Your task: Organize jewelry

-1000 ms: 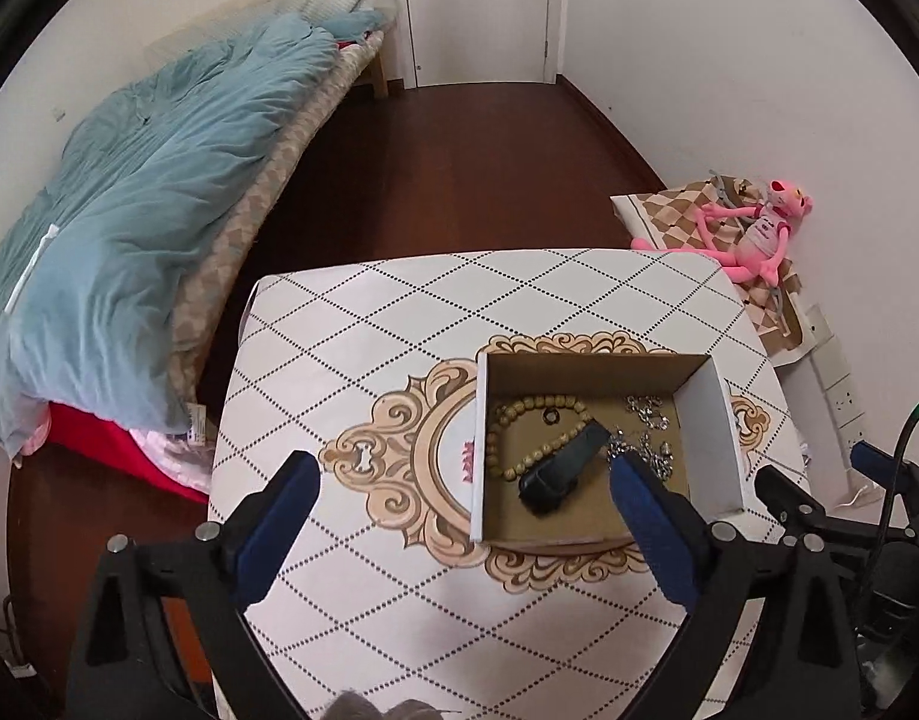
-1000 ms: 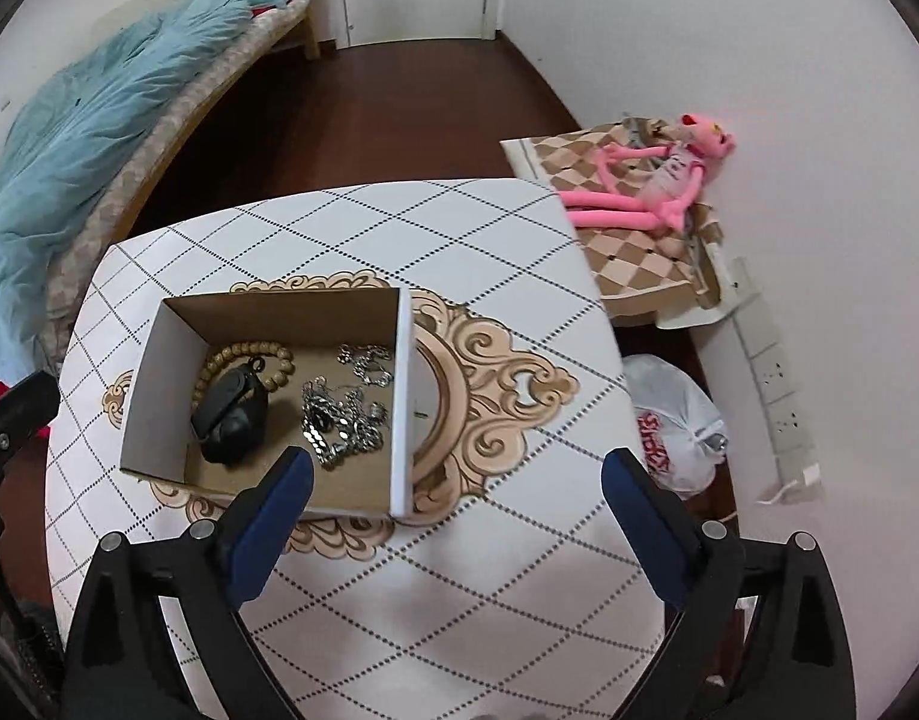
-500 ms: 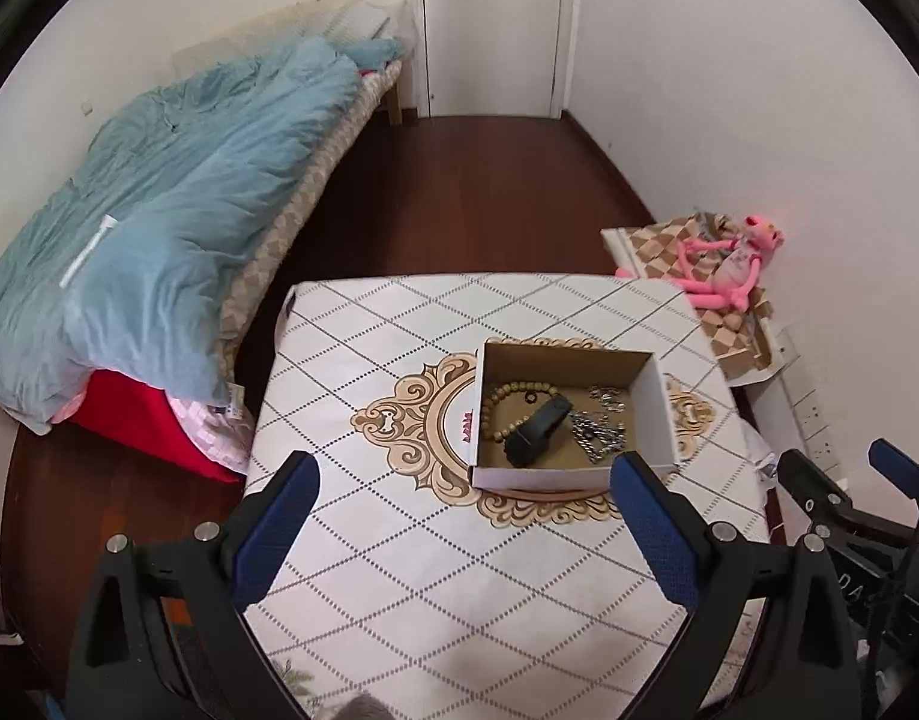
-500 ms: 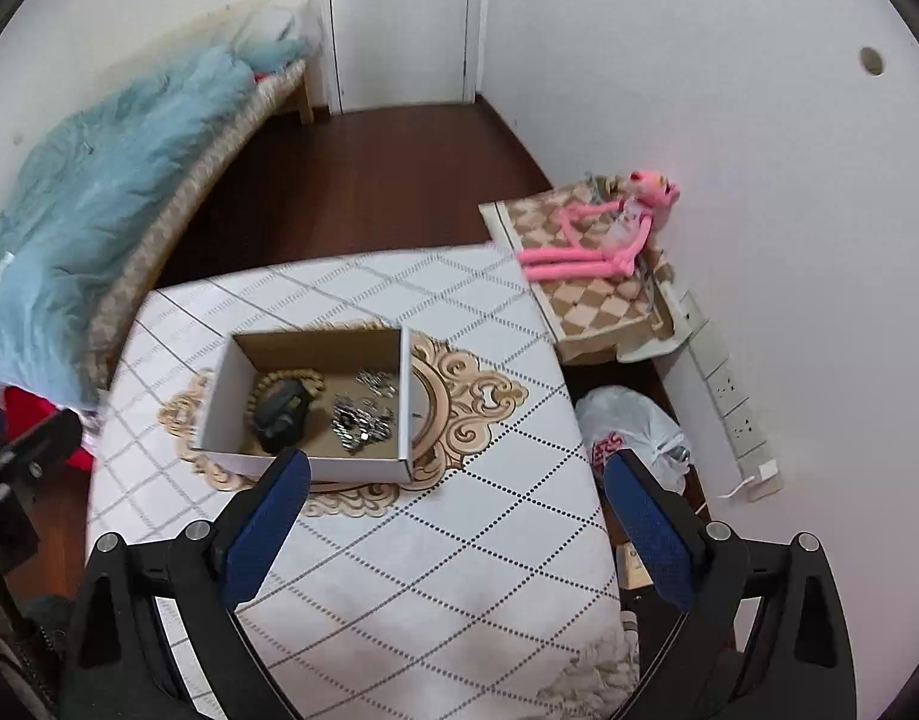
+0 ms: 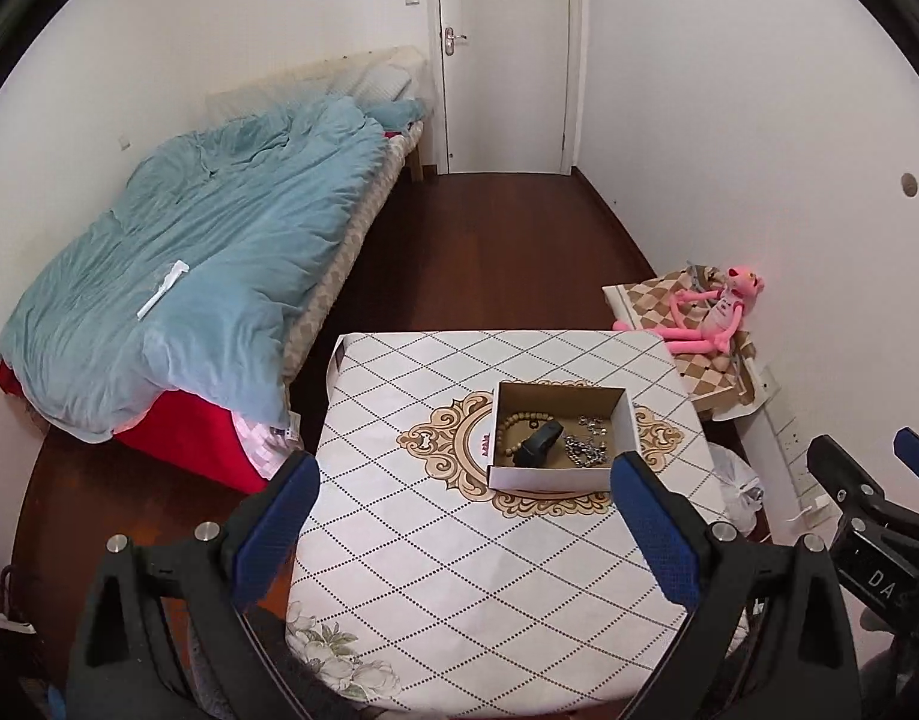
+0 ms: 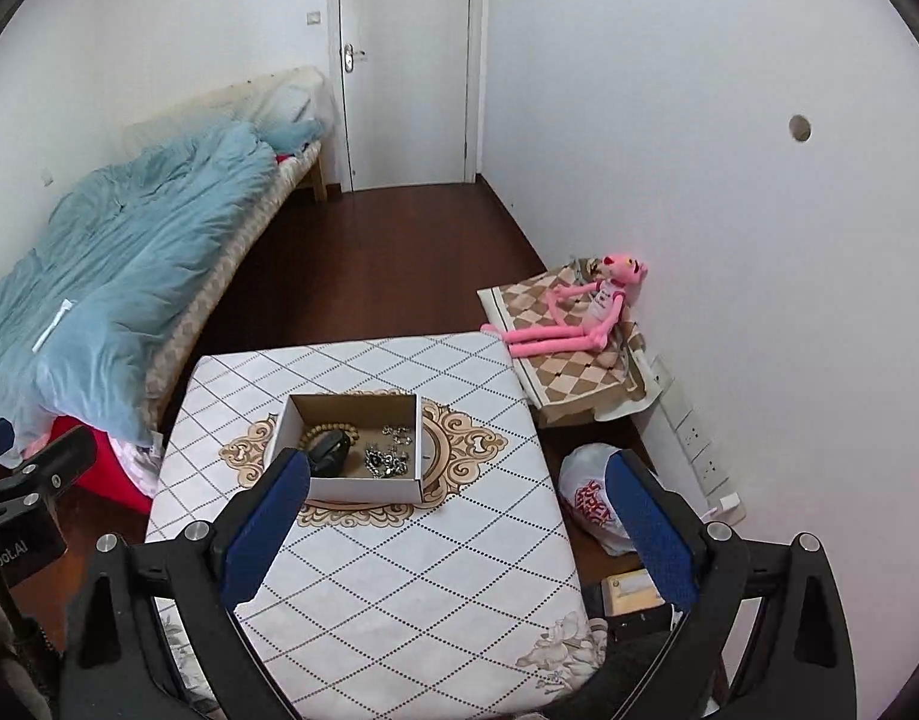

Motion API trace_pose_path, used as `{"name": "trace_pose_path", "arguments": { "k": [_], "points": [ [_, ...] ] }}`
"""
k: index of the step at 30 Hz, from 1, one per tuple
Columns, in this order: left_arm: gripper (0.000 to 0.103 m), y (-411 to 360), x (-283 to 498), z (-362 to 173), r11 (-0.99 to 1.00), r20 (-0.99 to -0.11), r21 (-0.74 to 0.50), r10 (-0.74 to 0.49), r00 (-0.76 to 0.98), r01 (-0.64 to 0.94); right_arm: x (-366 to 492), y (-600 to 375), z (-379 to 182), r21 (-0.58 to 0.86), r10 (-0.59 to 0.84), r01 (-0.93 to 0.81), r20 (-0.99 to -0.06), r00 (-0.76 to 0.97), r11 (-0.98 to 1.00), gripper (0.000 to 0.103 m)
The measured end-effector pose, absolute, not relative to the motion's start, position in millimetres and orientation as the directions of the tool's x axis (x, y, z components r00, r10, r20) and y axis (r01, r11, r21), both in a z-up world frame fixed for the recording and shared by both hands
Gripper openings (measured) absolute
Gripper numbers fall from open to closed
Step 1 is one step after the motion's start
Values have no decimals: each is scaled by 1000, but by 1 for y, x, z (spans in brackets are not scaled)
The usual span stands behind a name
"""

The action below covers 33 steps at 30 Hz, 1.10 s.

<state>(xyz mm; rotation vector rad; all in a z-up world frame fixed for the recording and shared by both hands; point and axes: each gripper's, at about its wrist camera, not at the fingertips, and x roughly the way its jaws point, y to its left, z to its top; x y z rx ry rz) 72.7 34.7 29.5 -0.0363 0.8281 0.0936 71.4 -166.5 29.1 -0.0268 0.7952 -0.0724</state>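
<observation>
Left-wrist view, left to right. A bed with a rumpled blue duvet ran along the left wall, a red cover showing beneath its near end. The left gripper was held high above the near edge of the table, its blue-padded fingers spread wide and empty. On the diamond-patterned tablecloth, over its ornate centre medallion, sat an open cardboard box. Inside it lay, from left to right, a wooden bead bracelet, a black band-like item resting partly over the beads, and a cluster of silver chain jewelry. A closed white door stood at the far end of the room. Against the right wall a pink plush toy sat on a checkered cushion.

Right-wrist view. The right gripper likewise hung well above the table, fingers wide apart and holding nothing. The same box lay just beyond its left finger. A white plastic bag rested on the floor between table and wall, near a white power strip.
</observation>
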Motion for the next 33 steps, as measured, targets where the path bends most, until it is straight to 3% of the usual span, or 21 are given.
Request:
{"name": "trace_pose_path", "arguments": {
  "k": [11, 33],
  "points": [
    [99, 31, 63, 43, 996, -749, 0, 57, 660, -86, 61, -164, 52, -45, -52, 29, -727, 685, 999, 102],
    [99, 25, 134, 0, 995, -833, 32, 78, 548, -92, 145, -166, 5, -92, -90, 26, -808, 583, 995, 103]
  ]
}}
